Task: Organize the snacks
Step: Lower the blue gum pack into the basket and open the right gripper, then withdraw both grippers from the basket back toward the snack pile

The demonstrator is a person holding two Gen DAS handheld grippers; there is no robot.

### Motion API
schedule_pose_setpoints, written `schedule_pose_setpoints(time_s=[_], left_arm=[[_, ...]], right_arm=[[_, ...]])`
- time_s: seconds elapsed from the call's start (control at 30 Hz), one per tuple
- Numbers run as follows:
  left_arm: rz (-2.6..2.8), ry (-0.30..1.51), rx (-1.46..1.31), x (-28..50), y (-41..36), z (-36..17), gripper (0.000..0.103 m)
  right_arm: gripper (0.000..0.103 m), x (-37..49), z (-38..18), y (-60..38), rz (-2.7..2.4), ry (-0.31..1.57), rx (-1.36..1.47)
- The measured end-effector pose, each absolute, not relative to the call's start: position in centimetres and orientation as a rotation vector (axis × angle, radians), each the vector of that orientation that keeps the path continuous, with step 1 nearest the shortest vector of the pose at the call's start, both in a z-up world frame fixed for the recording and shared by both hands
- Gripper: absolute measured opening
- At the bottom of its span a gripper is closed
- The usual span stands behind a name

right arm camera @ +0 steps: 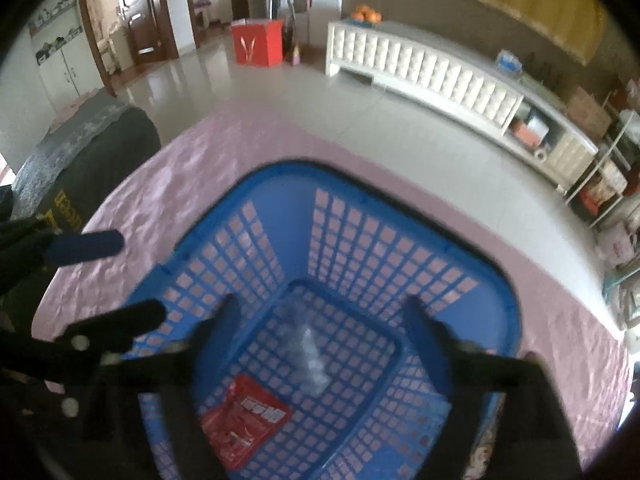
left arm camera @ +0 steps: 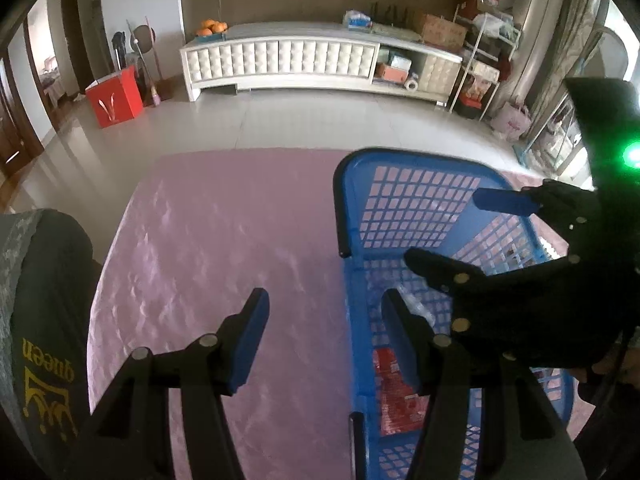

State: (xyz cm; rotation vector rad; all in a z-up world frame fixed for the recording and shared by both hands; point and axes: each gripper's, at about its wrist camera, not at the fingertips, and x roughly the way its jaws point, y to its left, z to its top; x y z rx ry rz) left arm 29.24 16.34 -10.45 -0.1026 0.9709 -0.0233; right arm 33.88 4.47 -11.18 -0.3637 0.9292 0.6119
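Already two snacks lie on the floor of the blue basket [right arm camera: 400, 216] — a red packet [right arm camera: 244, 420] and a clear wrapped one [right arm camera: 308, 352] (contents too blurred to name). The right claw [right arm camera: 320, 328] hangs wide and empty above them; the left claw [left arm camera: 324, 336], half open, holds nothing and straddles the basket's rim. No other snacks show on the pink-covered counter [left arm camera: 208, 240] — its near part is cut off.

Black claw [left arm camera: 324, 336], blue pads [left arm camera: 250, 340], apparently.

Glossy blue plastic basket [right arm camera: 400, 240] on sheeny pink cloth [left arm camera: 220, 240].
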Motion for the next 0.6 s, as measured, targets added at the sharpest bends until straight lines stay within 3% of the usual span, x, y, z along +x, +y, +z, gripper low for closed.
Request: schedule_pose_setpoints(time_s=[0.6], left_arm=[[-0.074, 0.863, -0.071, 22.5, 12.3, -3.5, 0.056]], right_arm=[[0.091, 26.3, -1.9, -3.3, 0.52, 0.798, -0.28]])
